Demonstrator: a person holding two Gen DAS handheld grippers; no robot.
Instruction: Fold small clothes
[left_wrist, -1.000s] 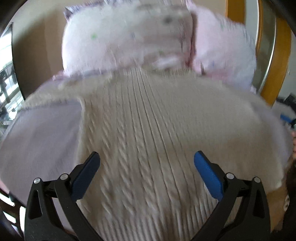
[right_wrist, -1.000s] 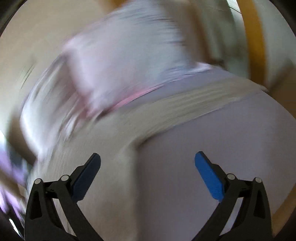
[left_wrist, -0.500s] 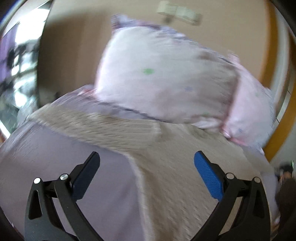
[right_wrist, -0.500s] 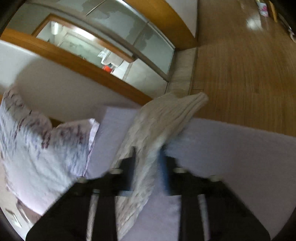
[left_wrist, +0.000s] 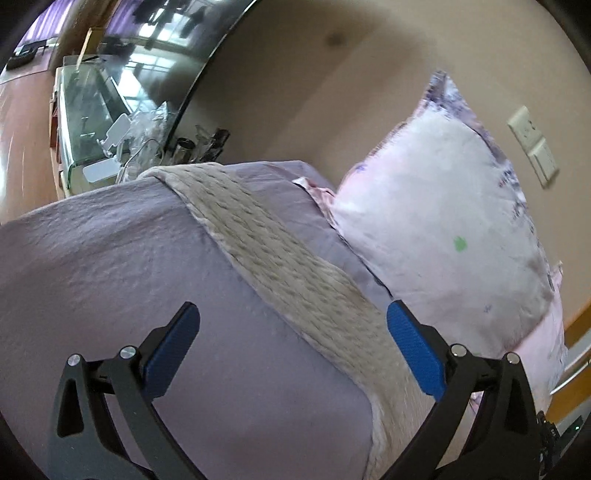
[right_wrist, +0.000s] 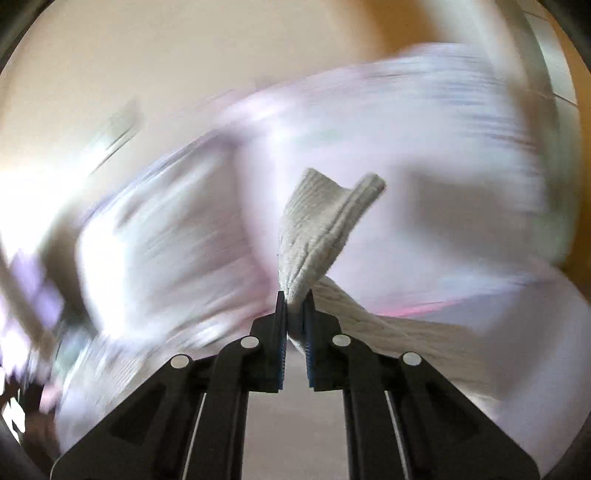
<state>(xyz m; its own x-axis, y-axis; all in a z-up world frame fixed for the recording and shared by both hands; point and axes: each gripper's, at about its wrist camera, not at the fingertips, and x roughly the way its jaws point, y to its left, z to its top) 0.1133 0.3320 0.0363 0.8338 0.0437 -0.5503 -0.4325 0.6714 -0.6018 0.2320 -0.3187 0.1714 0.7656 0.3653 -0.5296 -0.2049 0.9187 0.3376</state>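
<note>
A cream cable-knit sweater lies on a lilac bed sheet. In the left wrist view one long sleeve of the sweater stretches away across the sheet toward the far edge. My left gripper is open and empty, hovering just above the sheet with the sleeve passing under its right finger. In the right wrist view my right gripper is shut on the cuff end of the sweater's other sleeve, which stands up from the jaws; the sleeve trails off to the right. The background there is motion-blurred.
A pale pink patterned pillow leans against the beige wall at the head of the bed. A glass-topped bedside stand with clutter sits past the far bed edge. A wall switch plate is at right.
My right gripper went from open to shut on the sleeve cuff and lifted it while swinging fast. My left gripper stayed open and turned from the sweater's body toward its left sleeve.
</note>
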